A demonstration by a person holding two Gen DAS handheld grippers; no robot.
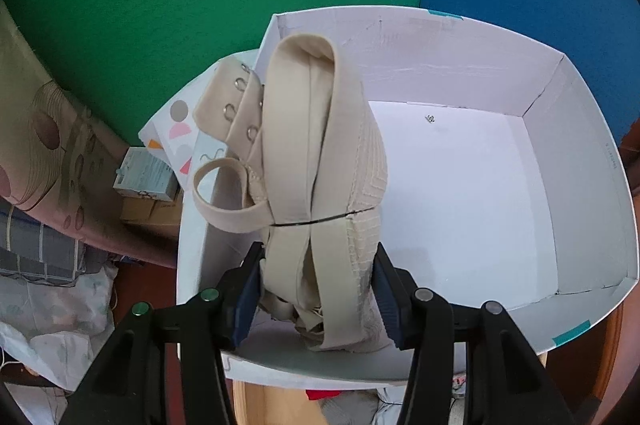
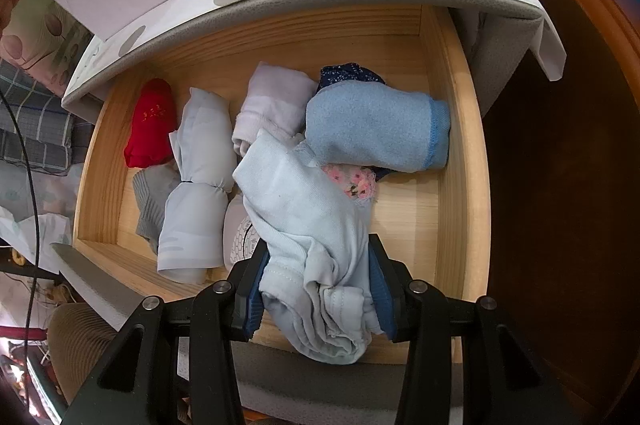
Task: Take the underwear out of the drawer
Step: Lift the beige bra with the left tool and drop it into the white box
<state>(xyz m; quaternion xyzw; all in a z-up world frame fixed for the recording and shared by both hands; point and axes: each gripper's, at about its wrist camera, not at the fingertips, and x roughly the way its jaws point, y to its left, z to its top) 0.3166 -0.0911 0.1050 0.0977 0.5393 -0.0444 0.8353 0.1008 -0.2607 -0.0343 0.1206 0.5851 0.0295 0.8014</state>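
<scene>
While the left claw (image 1: 316, 289) was pinching a bundled beige bra (image 1: 316, 161) and hanging it over the white shoe box (image 1: 592, 193), the right claw (image 2: 318, 285) was down in the wooden drawer (image 2: 460, 129), clamped on a pale blue piece of underwear (image 2: 304, 217). So progress-wise I'd say they were somewhere early to middle. Judging by where it hung, the bra was already out of the drawer and about to go into the box, which looked bare inside apart from a tiny speck on its floor. The pale blue piece was gripped at its near end, but the rest of it was draped across the pile in the drawer, so I couldn't call that one out yet. Plenty was left in the drawer too: a red piece (image 2: 150, 121) at the far left side, a rolled light blue-grey one (image 2: 196, 181) next to it, a grey one (image 2: 154, 201) along the front left, a white-lilac roll (image 2: 272, 105) toward the back, a bigger blue roll (image 2: 376, 125) on the right side, plus a bit of floral lace (image 2: 354, 181) peeking from under that blue roll. I'd guess several more grabs were needed before the drawer was emptied.
</scene>
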